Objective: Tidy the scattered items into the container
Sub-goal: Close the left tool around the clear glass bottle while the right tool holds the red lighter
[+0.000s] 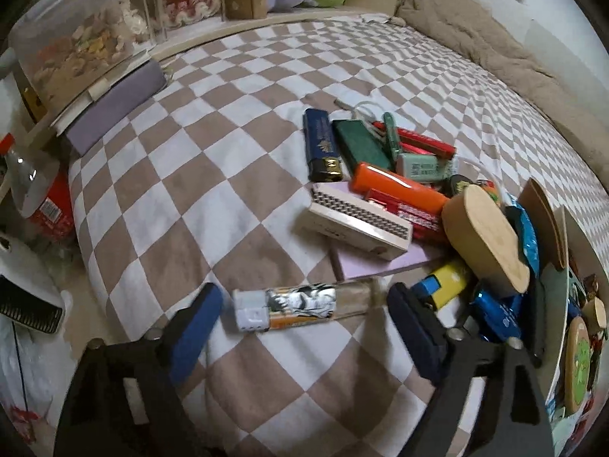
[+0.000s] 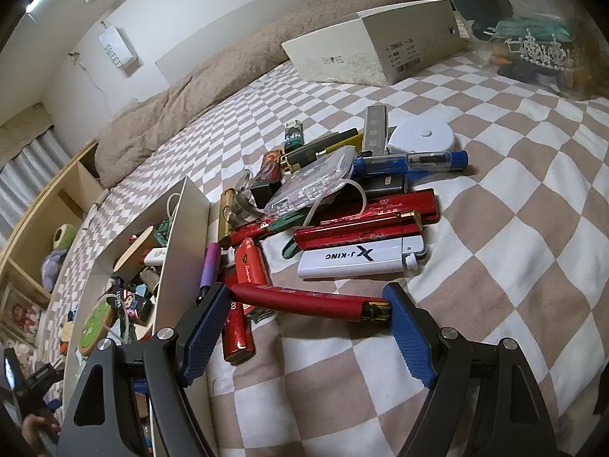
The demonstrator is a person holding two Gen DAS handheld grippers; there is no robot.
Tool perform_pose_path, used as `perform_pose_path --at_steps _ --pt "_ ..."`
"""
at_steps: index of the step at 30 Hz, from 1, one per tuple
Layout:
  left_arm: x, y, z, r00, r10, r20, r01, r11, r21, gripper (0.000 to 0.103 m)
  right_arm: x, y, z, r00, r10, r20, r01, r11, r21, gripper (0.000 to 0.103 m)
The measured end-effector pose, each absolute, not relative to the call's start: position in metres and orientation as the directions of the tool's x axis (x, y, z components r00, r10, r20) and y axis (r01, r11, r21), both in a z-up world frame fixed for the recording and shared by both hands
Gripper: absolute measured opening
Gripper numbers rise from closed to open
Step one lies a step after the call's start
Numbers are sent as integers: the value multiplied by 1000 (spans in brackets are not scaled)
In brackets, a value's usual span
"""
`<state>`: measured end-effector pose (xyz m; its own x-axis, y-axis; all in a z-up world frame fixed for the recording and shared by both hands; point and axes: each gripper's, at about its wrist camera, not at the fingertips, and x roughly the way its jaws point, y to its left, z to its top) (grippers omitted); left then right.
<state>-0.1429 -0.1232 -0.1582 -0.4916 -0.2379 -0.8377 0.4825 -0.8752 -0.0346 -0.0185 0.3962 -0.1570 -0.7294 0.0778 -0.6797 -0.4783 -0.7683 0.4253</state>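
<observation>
1. Two tools: my right tool pinches a red lighter end to end; my left tool is spread around a printed lighter on the bed, pads apart from it.
2. Both look light, stiff, slick; gripping the ends seems likeliest to hold.
3. Container wall stands at ten o'clock of the red one; open bed at three.

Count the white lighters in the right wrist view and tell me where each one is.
2. The white J-KING lighter lies on the checked bedcover; a smaller white lighter sits inside the open box. Others may be buried under the clutter.
</observation>
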Motion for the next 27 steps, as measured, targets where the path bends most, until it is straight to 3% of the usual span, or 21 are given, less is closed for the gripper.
perform_pose_path --at_steps 2,5,13,15,17,18,27 --pt "-142 -120 -155 -512 -229 -828 462 -886 -40 68 -18 396 -157 -733 71 -676 -473 -768 432 82" --pt "-142 -121 -151 -533 -211 -819 446 -893 -61 57 -15 398 -157 -747 54 -663 -464 -757 460 82" --pt "-138 -132 -148 -551 -130 -824 434 -888 -150 48 -16 395 -156 -742 57 -668 -463 -765 449 82" --pt "-139 -137 -148 -540 -104 -835 432 -886 -168 56 -16 396 -156 -740 58 -670 -464 -764 448 82" --pt "-139 -139 -147 -526 -79 -847 427 -885 -183 86 -16 396 -156 -740 58 -670 -465 -764 447 82" --pt "-139 -139 -147 -517 -84 -852 434 -884 -176 89 -16 396 -156 -740 58 -670 -465 -764 447 82" --pt "-140 -133 -150 -455 -109 -884 479 -866 -140 91 -17 397 -157 -741 51 -670 -461 -763 453 82"
